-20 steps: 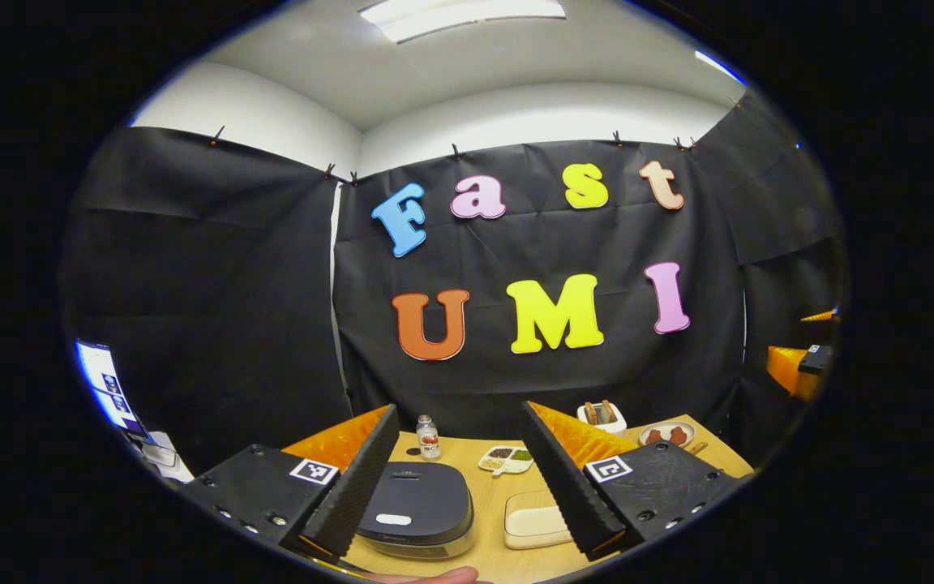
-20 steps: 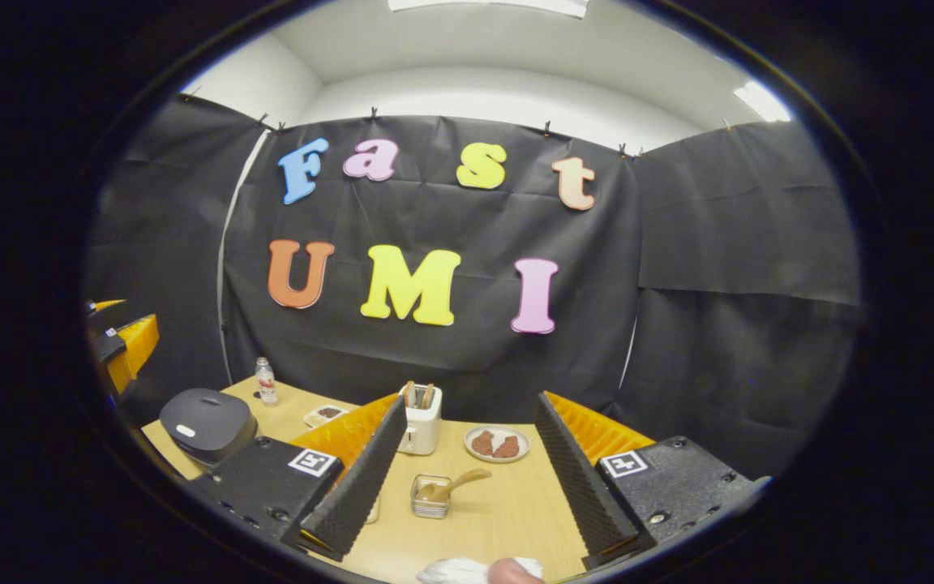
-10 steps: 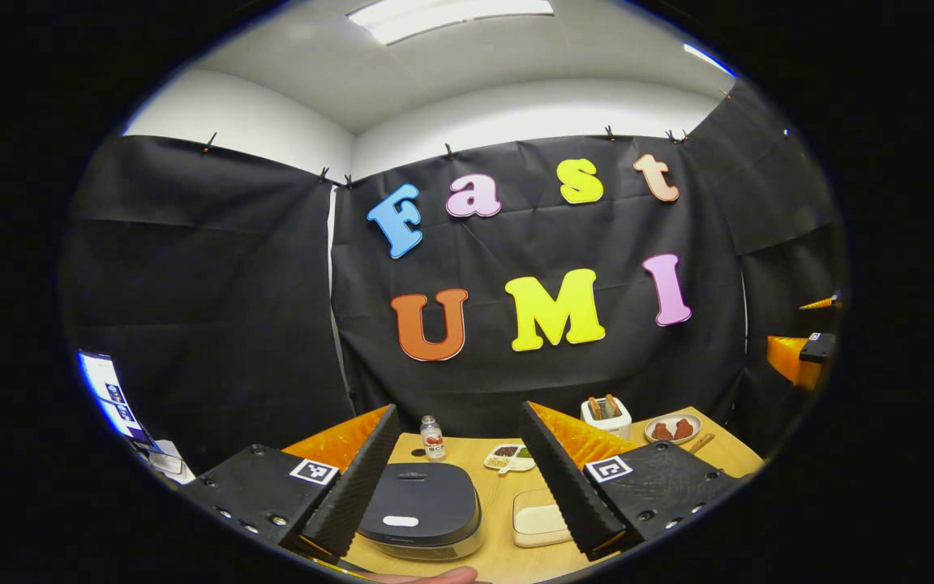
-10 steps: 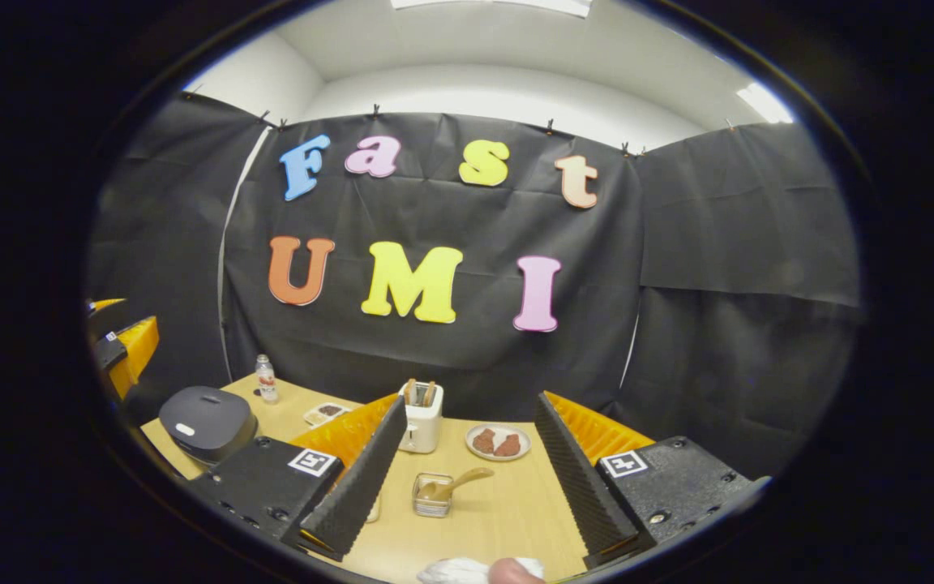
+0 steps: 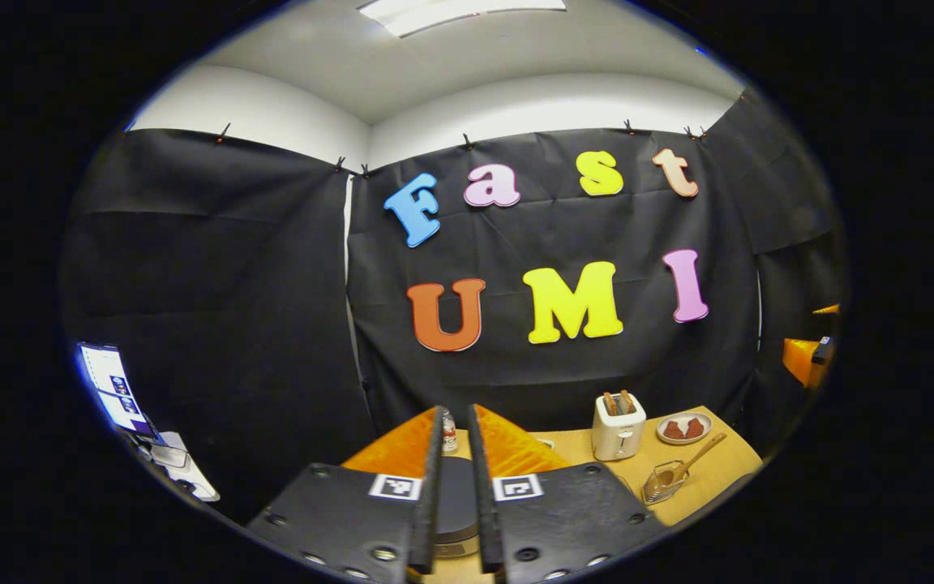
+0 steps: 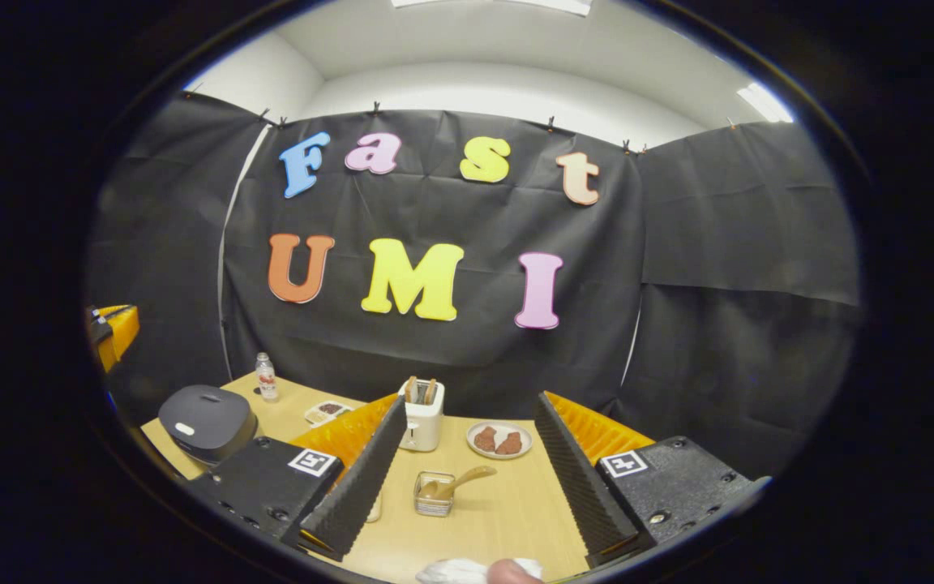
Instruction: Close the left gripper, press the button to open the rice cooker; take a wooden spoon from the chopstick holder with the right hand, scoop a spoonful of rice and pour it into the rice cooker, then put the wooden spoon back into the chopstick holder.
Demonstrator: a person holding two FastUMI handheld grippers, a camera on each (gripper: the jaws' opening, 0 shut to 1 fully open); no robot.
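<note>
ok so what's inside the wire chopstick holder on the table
A wooden spoon leans in the chopstick holder, handle sticking out to the right. Its bowl end is hidden behind the mesh, as is anything beneath.

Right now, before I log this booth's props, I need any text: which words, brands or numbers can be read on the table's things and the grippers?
No text can be read.
Label of the bottle: too small.
Lid of the rice cooker: any marking too small.
The square markers on the left gripper and right gripper: patterns, no letters.
The sheets at the edge: blurred.
</note>
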